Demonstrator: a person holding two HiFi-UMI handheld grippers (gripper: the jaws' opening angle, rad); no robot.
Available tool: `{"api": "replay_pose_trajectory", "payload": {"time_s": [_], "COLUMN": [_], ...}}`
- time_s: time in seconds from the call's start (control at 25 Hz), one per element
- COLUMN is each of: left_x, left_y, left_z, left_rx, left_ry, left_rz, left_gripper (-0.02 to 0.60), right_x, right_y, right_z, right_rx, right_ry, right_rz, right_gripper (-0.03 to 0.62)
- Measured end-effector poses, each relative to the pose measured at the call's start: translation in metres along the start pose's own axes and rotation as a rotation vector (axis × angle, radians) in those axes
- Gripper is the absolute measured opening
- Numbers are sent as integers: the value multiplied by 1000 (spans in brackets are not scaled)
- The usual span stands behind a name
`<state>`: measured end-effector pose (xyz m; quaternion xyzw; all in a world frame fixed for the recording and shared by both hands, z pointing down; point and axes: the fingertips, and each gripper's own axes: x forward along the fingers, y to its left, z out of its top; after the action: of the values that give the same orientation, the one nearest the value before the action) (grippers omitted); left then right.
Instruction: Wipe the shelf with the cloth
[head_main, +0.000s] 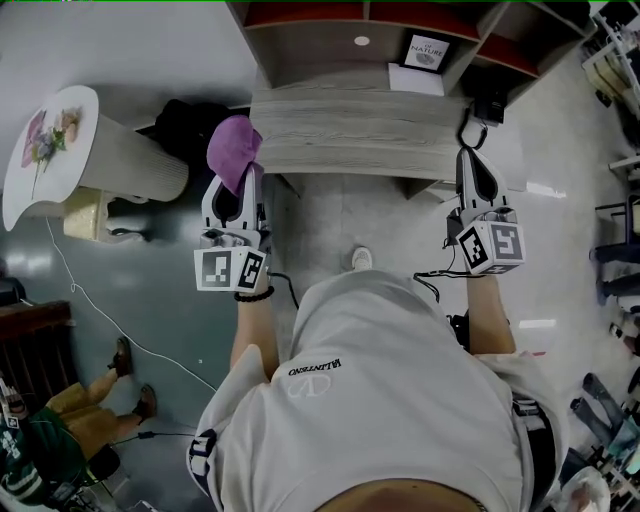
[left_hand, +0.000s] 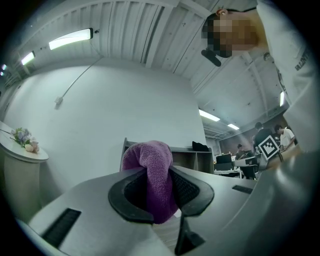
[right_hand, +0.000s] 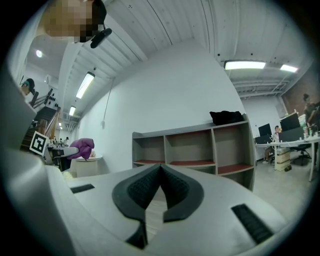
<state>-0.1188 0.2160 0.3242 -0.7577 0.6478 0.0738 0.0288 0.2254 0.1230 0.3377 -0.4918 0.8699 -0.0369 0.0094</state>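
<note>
Your left gripper (head_main: 238, 190) pinches the purple cloth (head_main: 232, 145) just beside the wooden shelf (head_main: 360, 125). Your right gripper (right_hand: 159, 175) is pressed together, holding nothing, near the shelf.

Two grippers show: the left gripper (head_main: 240, 180) and the right gripper (head_main: 470, 152). Each bears one marker cube, making two in all: the left cube (head_main: 228, 268) and the right cube (head_main: 492, 247). There is one purple cloth (head_main: 233, 145) and one wooden shelf (head_main: 350, 125), whose upper row counts three open compartments in the right gripper view. One white card (head_main: 427, 52) stands in the shelf and one black bag (right_hand: 226, 117) lies on its top. One round white side table (head_main: 70, 165) carries one bunch of flowers (head_main: 45, 140). One bead bracelet (head_main: 254, 295) circles the left wrist. One seated person (head_main: 60, 420) shows at lower left.
</note>
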Motion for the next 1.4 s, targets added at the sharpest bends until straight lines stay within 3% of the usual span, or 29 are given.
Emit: {"api": "replay_pose_trajectory", "payload": {"time_s": [0.32, 0.76, 1.12, 1.4], "left_x": [37, 44, 90, 148], "left_y": [-18, -1, 26, 51], "left_z": [-10, -19, -32, -44], "left_rx": [-7, -22, -41, -60], "left_ry": [13, 35, 28, 46], "left_rz": [7, 27, -16, -64], "left_gripper": [89, 89, 89, 89], "right_x": [24, 41, 81, 141], "right_y": [-33, -29, -27, -11], "right_z": [-4, -9, -18, -14], "right_rx": [11, 12, -1, -33], "right_ry": [13, 25, 42, 40], "right_rz": [20, 29, -2, 25], "right_gripper": [-2, -2, -2, -2]}}
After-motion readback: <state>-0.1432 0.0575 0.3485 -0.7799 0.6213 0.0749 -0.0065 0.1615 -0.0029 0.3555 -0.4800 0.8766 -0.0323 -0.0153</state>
